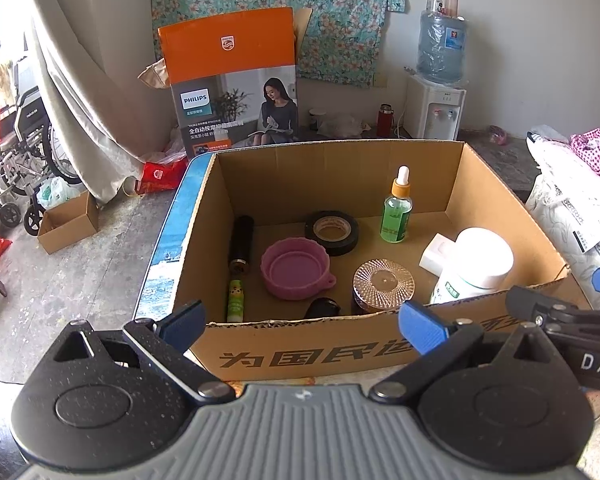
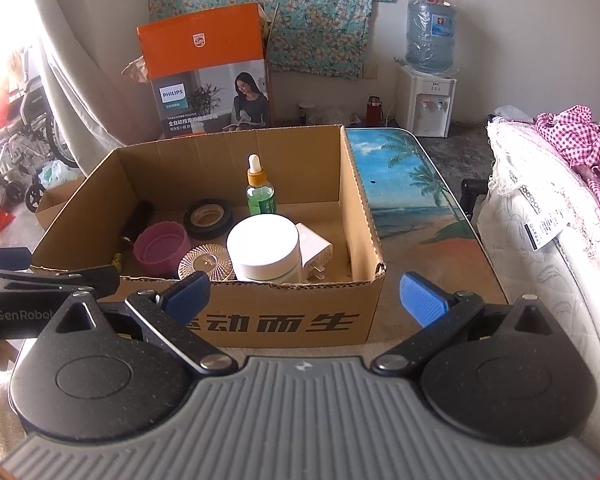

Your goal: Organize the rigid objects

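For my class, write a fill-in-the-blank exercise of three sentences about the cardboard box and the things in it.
1. The dropper bottle holds a ____ liquid.
2. The roll of black tape lies ____ the cardboard box.
3. Both the left tongs and the right tongs are ____ and hold nothing.

Missing words: green; inside; open

Behind the table (image 2: 420, 200), which has a beach print with palm trees, a tall orange Philips box (image 1: 236, 80) stands on the floor. A floral cloth (image 1: 280, 8) hangs on the wall. A water dispenser (image 1: 436, 108) stands at the right with a blue bottle (image 1: 440, 46) on top, and a red flask (image 1: 385, 120) near it. A wheelchair (image 1: 16, 160) is at the left, next to a curtain (image 1: 72, 80). A small open carton (image 1: 68, 222) lies on the floor. A checked pink cloth (image 2: 580, 140) rests on a mattress (image 2: 540, 240).
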Available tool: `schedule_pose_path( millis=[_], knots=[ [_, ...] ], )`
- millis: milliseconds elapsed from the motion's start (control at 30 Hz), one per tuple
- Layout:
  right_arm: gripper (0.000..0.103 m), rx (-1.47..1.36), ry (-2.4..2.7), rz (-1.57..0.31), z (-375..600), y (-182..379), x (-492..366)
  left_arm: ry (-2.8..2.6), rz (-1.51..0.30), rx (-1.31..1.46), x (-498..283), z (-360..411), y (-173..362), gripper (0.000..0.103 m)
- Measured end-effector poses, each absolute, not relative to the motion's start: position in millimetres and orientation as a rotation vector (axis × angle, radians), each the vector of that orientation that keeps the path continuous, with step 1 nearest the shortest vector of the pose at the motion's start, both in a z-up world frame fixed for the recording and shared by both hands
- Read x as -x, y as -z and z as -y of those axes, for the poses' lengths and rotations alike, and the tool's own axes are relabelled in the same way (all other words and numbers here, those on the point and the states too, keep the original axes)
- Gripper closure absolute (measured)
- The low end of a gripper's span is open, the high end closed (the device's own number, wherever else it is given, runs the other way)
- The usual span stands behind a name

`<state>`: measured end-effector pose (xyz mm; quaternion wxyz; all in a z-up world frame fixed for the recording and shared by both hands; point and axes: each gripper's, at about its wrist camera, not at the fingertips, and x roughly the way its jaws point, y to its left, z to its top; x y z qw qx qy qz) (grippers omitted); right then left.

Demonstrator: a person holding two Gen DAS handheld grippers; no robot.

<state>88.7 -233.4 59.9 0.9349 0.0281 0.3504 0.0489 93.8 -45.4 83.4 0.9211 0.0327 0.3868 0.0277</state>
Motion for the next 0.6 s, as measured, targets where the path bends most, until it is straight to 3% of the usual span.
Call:
schedule_pose_path(
  millis=[600],
  knots=[
    [0.001, -0.055, -0.089, -0.713, 235.4, -61.5, -87.5, -0.05, -0.792, -0.068, -93.9, 45.3, -85.9, 0.0]
  ],
)
